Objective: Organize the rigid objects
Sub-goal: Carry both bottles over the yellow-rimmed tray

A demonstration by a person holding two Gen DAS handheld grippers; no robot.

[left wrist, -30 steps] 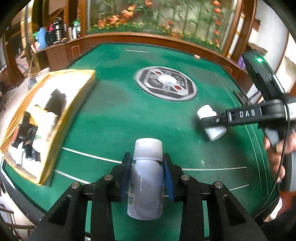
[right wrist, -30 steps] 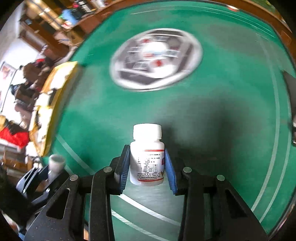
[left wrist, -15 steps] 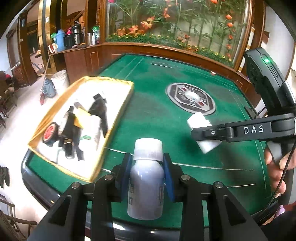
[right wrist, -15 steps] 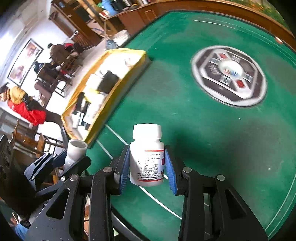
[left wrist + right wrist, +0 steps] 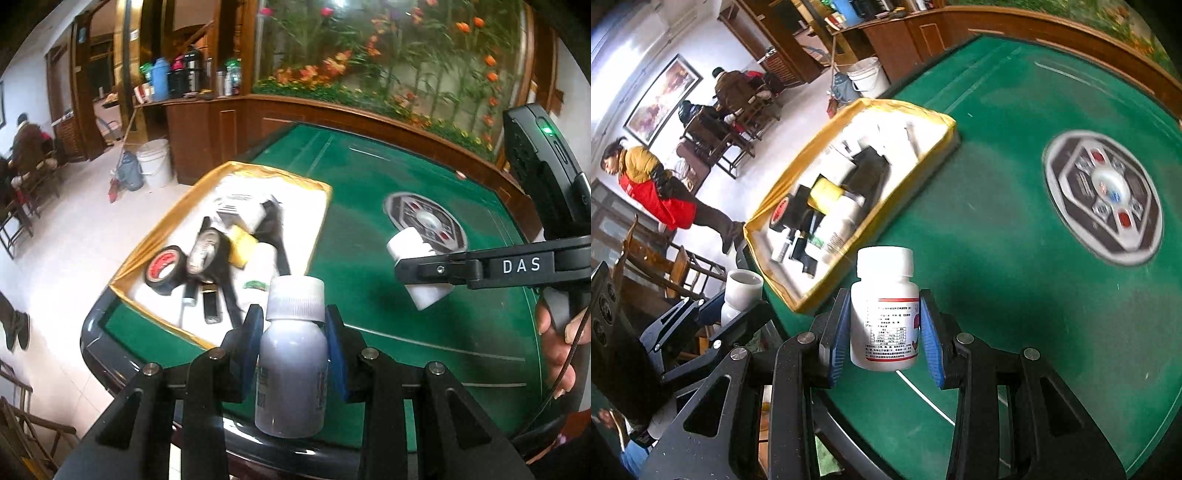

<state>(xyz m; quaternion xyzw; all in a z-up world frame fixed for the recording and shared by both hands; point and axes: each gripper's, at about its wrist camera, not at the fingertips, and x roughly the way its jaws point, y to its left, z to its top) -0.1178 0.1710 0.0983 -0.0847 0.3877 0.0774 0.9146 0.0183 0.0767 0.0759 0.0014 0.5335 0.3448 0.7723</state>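
Presently the left gripper [image 5: 294, 332] clamps a grey bottle [image 5: 291, 373]; the right gripper [image 5: 884, 332] clamps a white labelled bottle [image 5: 884, 321], both above the green table [image 5: 1015, 229] near the gold-rimmed tray [image 5: 221, 177].

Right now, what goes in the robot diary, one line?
left gripper: holds grey bottle | right gripper: holds white bottle | gold tray: nearly full

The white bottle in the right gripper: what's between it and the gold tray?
Only bare green felt lies between the white bottle and the gold tray, as the right wrist view shows.
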